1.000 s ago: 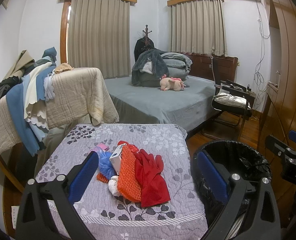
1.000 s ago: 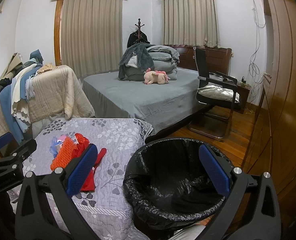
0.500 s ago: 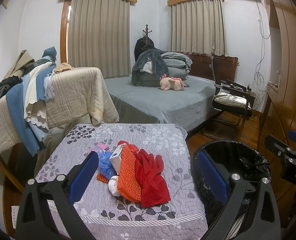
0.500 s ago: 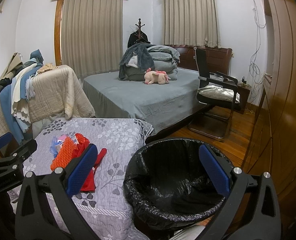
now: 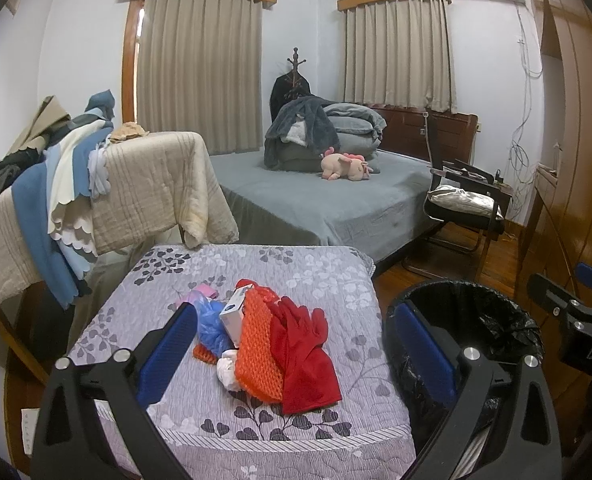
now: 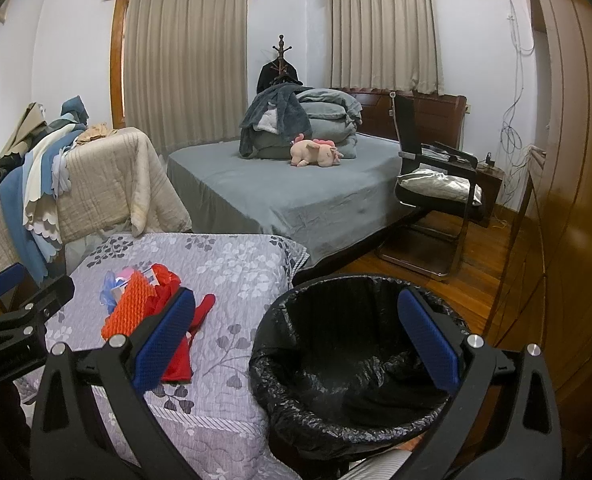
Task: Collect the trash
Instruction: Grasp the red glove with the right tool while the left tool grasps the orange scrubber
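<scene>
A pile of trash lies on the floral purple quilted table [image 5: 336,280]: red rubber gloves [image 5: 306,348], an orange mesh piece [image 5: 257,344], a small white and blue box [image 5: 231,314], a blue plastic bag [image 5: 211,328] and a white wad [image 5: 227,370]. My left gripper [image 5: 296,352] is open and empty, held above and in front of the pile. My right gripper [image 6: 296,344] is open and empty above the black-lined trash bin [image 6: 356,352], which stands to the right of the table. The pile also shows in the right wrist view [image 6: 135,304].
A grey bed [image 5: 328,204] with folded bedding and a pink plush toy [image 5: 346,166] lies behind. A blanket-draped rack [image 5: 127,188] stands at the left. A black chair [image 5: 460,208] and a wooden wardrobe [image 6: 568,200] are at the right, on a wood floor.
</scene>
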{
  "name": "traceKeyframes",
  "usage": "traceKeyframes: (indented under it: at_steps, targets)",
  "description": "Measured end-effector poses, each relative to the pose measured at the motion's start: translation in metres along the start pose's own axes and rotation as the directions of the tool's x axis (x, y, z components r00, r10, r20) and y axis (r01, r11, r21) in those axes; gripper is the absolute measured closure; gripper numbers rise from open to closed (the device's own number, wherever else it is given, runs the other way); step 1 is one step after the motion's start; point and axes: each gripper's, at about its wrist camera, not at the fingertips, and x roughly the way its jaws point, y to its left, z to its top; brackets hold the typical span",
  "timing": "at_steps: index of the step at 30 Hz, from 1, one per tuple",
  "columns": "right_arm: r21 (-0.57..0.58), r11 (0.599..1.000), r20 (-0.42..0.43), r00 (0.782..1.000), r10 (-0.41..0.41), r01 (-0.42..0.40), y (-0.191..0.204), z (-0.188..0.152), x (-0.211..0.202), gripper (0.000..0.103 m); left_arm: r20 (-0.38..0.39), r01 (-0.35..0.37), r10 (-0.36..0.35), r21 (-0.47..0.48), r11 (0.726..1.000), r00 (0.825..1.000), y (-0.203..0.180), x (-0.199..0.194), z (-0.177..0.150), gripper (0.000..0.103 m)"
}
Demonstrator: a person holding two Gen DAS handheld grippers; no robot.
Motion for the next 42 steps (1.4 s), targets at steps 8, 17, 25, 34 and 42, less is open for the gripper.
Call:
traceKeyframes:
  at_steps: [8, 17, 25, 34, 42]
  targets:
    - [0.003, 1.0, -0.003, 1.0, 0.028, -0.028, 0.012, -0.01, 0.021, 0.005, -0.016, -0.022, 0.022, -0.03, 0.999, 1.0, 0.013, 0.015, -0.016, 0.006]
    - [0.011, 0.995, -0.057, 0.993, 0.104, -0.104, 0.042, -0.021, 0.076, 0.005, -0.039, -0.174, 0.172, -0.069, 0.982, 0.984, 0.07, 0.045, -0.029, 0.006]
    - [-0.029, 0.988, -0.119, 0.982, 0.148, -0.152, 0.088, -0.043, 0.132, 0.013, -0.085, -0.198, 0.192, -0.067, 0.978, 0.978, 0.102, 0.078, -0.056, 0.006]
    - [-0.058, 0.966, -0.242, 0.942, 0.23, -0.251, 0.14, -0.072, 0.189, 0.034, -0.137, -0.196, 0.183, -0.083, 0.977, 0.973, 0.123, 0.104, -0.073, 0.012]
    - [-0.075, 0.936, -0.352, 0.887, 0.299, -0.345, 0.162, -0.088, 0.216, 0.086, -0.164, -0.174, 0.156, -0.104, 0.979, 0.974, 0.132, 0.114, -0.077, 0.018]
